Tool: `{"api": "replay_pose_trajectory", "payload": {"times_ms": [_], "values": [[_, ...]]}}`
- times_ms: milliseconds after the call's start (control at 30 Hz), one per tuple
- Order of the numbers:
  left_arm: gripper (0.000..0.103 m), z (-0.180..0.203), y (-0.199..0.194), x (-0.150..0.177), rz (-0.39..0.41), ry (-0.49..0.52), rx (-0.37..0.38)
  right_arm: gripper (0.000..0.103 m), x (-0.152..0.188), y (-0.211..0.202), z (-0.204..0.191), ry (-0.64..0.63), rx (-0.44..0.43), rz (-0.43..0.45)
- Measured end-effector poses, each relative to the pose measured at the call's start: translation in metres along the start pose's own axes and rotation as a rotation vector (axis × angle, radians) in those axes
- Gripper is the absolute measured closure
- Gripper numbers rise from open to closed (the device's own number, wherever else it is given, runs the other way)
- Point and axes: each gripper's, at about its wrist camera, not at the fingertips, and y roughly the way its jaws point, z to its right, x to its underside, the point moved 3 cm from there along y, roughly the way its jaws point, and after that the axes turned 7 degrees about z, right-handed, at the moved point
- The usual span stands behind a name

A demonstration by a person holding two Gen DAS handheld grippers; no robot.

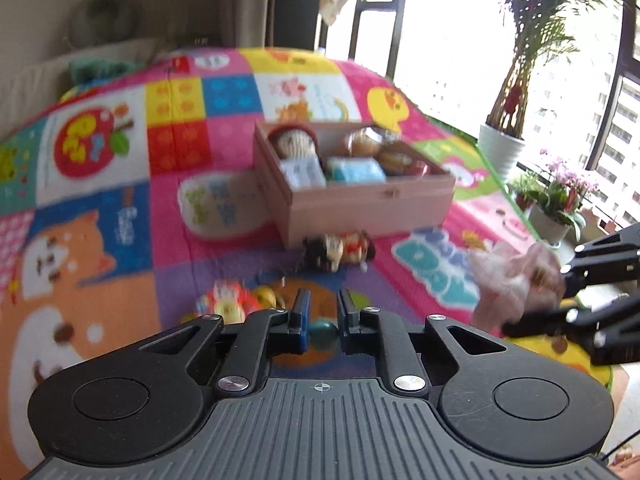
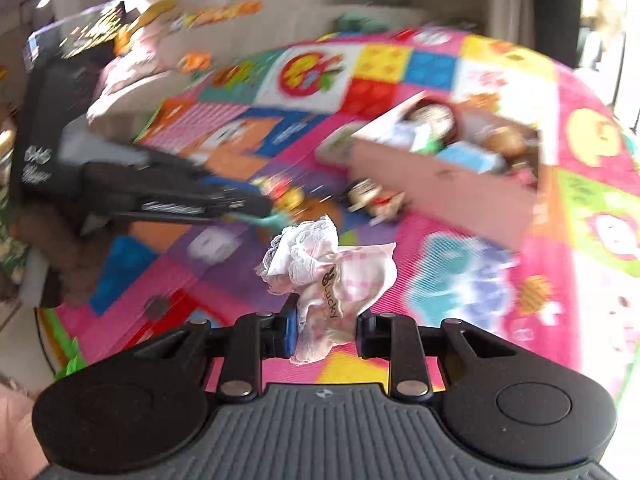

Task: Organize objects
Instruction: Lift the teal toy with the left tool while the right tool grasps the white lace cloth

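Right wrist: right gripper (image 2: 325,330) fingers clamp frilly lace pouch (image 2: 328,276); left gripper (image 1: 323,320) fingers grip teal egg-shaped toy (image 1: 323,335).

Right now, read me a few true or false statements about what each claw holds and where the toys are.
1. The right claw grips a pink lace cloth. True.
2. The left claw holds a yellow block. False: a small teal object sits between its fingers.
3. The pink box has no items in it. False: it holds several items.
4. A doll lies on the play mat in front of the box. True.
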Motion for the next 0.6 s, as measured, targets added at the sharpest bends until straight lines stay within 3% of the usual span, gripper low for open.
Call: {"api": "replay_pose_trajectory", "payload": {"times_ms": [133, 300, 333, 367, 533, 600], "values": [[0.088, 0.008, 0.002, -0.029, 0.05, 0.05, 0.0, 0.077, -0.01, -0.011, 0.03, 0.058, 0.082, 0.051], [0.089, 0.018, 0.015, -0.073, 0.111, 0.115, -0.009, 0.077, -0.012, -0.016, 0.054, 0.114, 0.123, 0.087], [0.097, 0.021, 0.02, -0.084, 0.13, 0.123, -0.011, 0.077, -0.012, -0.018, 0.057, 0.122, 0.127, 0.091], [0.097, 0.023, 0.025, -0.096, 0.148, 0.126, -0.006, 0.077, -0.012, -0.016, 0.06, 0.13, 0.132, 0.094], [0.094, 0.025, 0.059, -0.152, 0.322, -0.022, 0.009, 0.077, -0.009, -0.012, 0.071, 0.176, 0.144, 0.099], [0.092, 0.02, 0.072, -0.157, 0.336, -0.087, 0.009, 0.077, -0.007, -0.011, 0.071, 0.178, 0.16, 0.101]]}}
